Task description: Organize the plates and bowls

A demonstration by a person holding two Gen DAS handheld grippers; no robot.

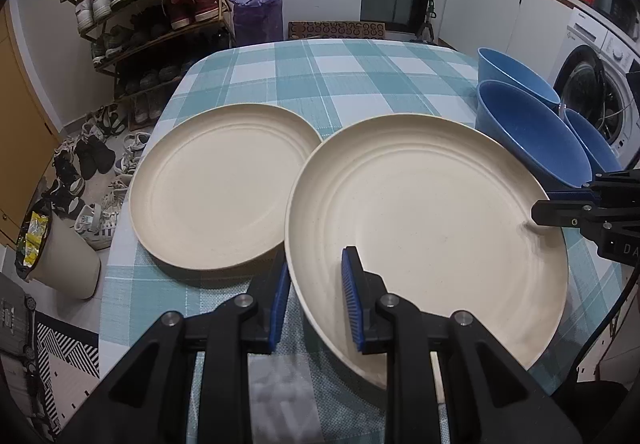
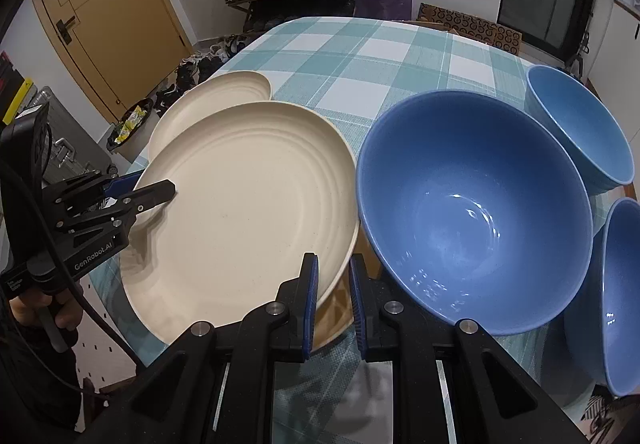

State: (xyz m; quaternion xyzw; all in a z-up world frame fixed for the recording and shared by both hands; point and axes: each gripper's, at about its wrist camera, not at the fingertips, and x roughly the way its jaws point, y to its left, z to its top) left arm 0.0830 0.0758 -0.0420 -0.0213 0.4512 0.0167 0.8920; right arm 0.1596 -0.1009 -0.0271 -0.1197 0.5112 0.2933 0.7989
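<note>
Two cream plates lie on the checked tablecloth. The near plate (image 1: pixel 432 212) is tilted up off the cloth, and both grippers straddle its rim. My left gripper (image 1: pixel 318 296) has one finger under and one over its left rim. My right gripper (image 2: pixel 334 304) clamps its right rim and shows in the left wrist view (image 1: pixel 560 204). The second plate (image 1: pixel 220 184) lies flat to the left, partly under the lifted one (image 2: pixel 248 212). Three blue bowls stand on the right: a large near one (image 2: pixel 472 212), one behind (image 2: pixel 580 124), one at the edge (image 2: pixel 616 292).
The table (image 1: pixel 320 72) has open cloth behind the plates. Left of it are a shoe rack (image 1: pixel 152 4), loose shoes and a bin (image 1: pixel 60 256). A washing machine (image 1: pixel 600 100) and counter stand on the right. A purple bag (image 1: pixel 258 8) is by the wall.
</note>
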